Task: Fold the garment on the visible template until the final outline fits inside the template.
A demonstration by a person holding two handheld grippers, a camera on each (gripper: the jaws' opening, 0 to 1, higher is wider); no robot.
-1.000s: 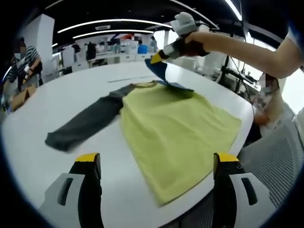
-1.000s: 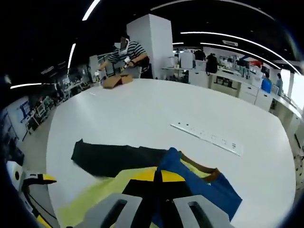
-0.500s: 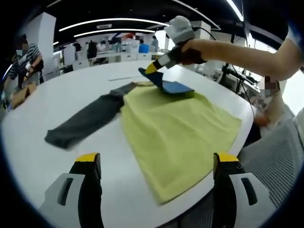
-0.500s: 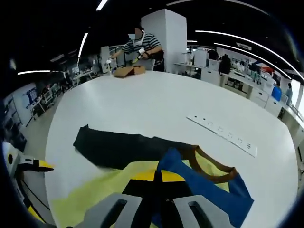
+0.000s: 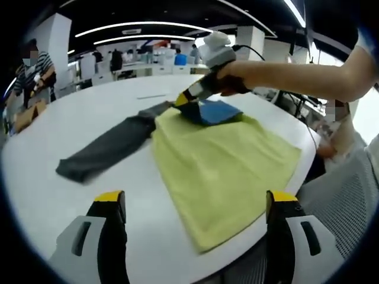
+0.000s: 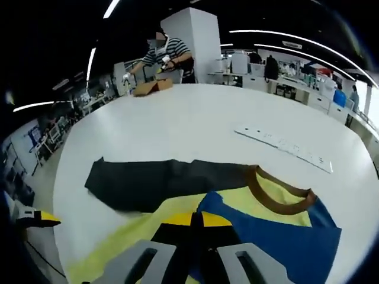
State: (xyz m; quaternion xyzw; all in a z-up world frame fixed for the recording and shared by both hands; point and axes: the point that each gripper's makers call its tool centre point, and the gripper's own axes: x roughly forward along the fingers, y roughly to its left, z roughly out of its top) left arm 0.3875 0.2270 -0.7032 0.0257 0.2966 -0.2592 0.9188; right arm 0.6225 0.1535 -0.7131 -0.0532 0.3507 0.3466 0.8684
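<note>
— What is held by the right gripper (image 6: 196, 220)?

— The blue sleeve (image 6: 278, 236) of the garment is pinched at its end between the closed yellow-tipped jaws, as seen in the right gripper view. In the left gripper view the same right gripper (image 5: 185, 99) is seen lowered over the folded blue sleeve (image 5: 214, 111), which is laid across the far part of the yellow-green body (image 5: 222, 168), just beside the brown collar (image 6: 278, 192).

— And the left gripper (image 5: 195, 204)?

— Its jaws are spread wide and nothing is held between them; it is kept at the near edge of the white table (image 5: 77, 124), short of the shirt's hem.

— How is the garment laid out?

— The shirt is spread flat on the table, the dark grey sleeve (image 5: 109, 148) stretched out to the left, its right side near the table's edge.

— What is seen beyond it?

— A white strip with small marks (image 6: 284, 145) is seen lying on the far side of the table. A person in a striped top (image 6: 166, 53) is seen standing beside a cardboard box (image 6: 148, 87) at the far rim.
</note>
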